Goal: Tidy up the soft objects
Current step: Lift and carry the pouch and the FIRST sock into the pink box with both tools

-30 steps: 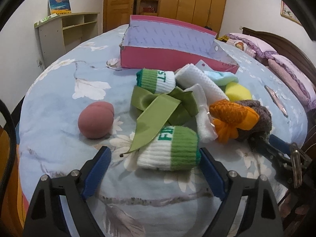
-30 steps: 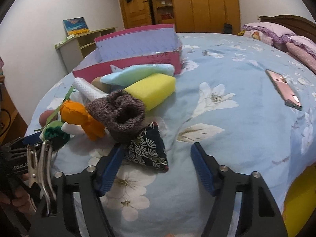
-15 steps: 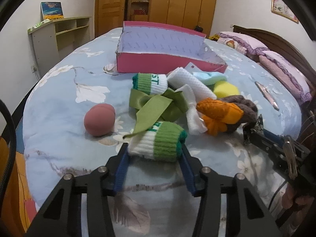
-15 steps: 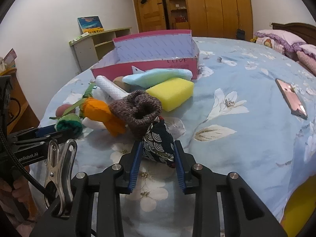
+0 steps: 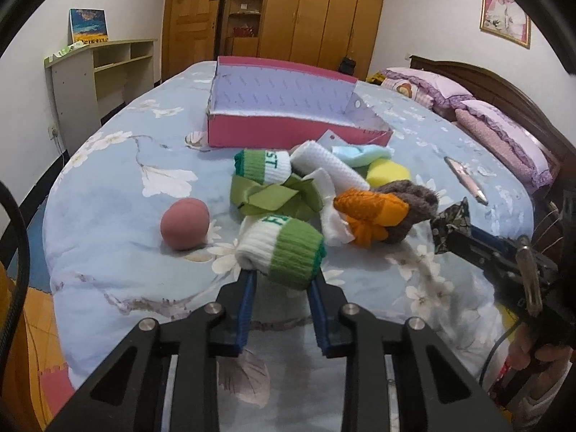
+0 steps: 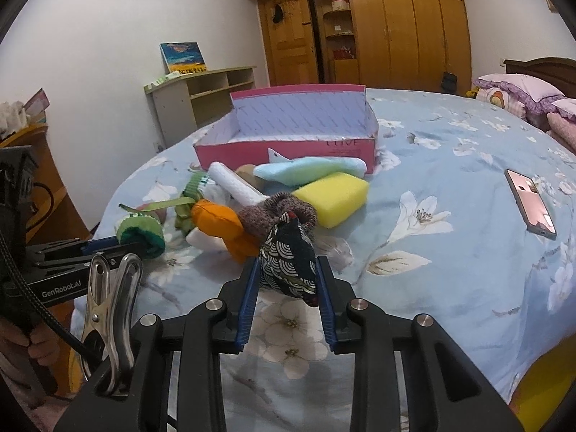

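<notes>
Soft objects lie heaped on the flowered bedspread (image 5: pixel 118 252) ahead of both grippers. Going left to right from the left gripper (image 5: pixel 280 280): a pink ball (image 5: pixel 184 223) sits ahead and to its left, apart from the heap. Its jaws are closing on the green-and-white knitted cuff (image 5: pixel 280 248), whose near end is pinched between the blue pads. Just beyond lie a green ribbon (image 5: pixel 275 198), a second cuff (image 5: pixel 264 165) and a white rolled cloth (image 5: pixel 329 167); an orange pouch (image 5: pixel 370 212) and a brown knit (image 5: pixel 410 198) lie ahead to its right. The right gripper (image 6: pixel 288 284) clamps a dark wave-patterned pouch (image 6: pixel 288 262). Ahead of it are a yellow sponge (image 6: pixel 334 194), a light blue cloth (image 6: pixel 309 172) and, farther off, the pink box (image 6: pixel 288 147). A phone (image 6: pixel 529 201) lies well to its right
</notes>
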